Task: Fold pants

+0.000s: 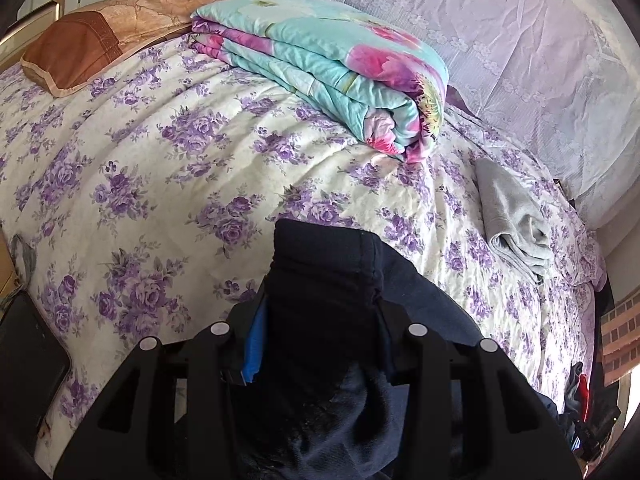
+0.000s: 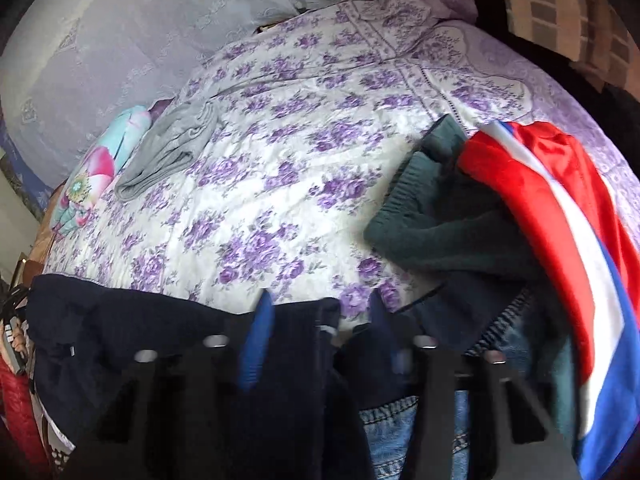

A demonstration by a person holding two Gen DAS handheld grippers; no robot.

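Clearly the dark navy pants (image 1: 324, 320) are up off the bed (image 1: 160, 184) so they can hang straight before being laid out for folding. The left hand-held gripper (image 1: 320, 344) has its jaws partly closed on a thick bunch of the cloth, which rises between the fingers and hides most of the blue pads; a bundle that thick probably explains why the jaws stand some way apart. From the right wrist view the same pants (image 2: 120, 320) stretch as a dark band across the bottom of the frame. The right hand-held gripper (image 2: 320, 324) looks nearly closed, with an edge of the dark cloth between its fingers (image 2: 256, 340), but the picture is smeared, so whether the pads truly pinch the fabric I cannot tell. Holding the garment at two points like this would let the person spread it wide over the flowered bedspread.

A broad stretch of the bed lies bare ahead of both grippers, likely the landing place. A folded grey garment (image 1: 512, 220) sits well off toward the far side, near a folded floral quilt (image 1: 328, 68), perhaps where finished items go. To the right, a heap of a dark green knit (image 2: 444, 220), a red, white and blue cloth (image 2: 560, 240) and denim (image 2: 400, 432) seemingly waits its turn.
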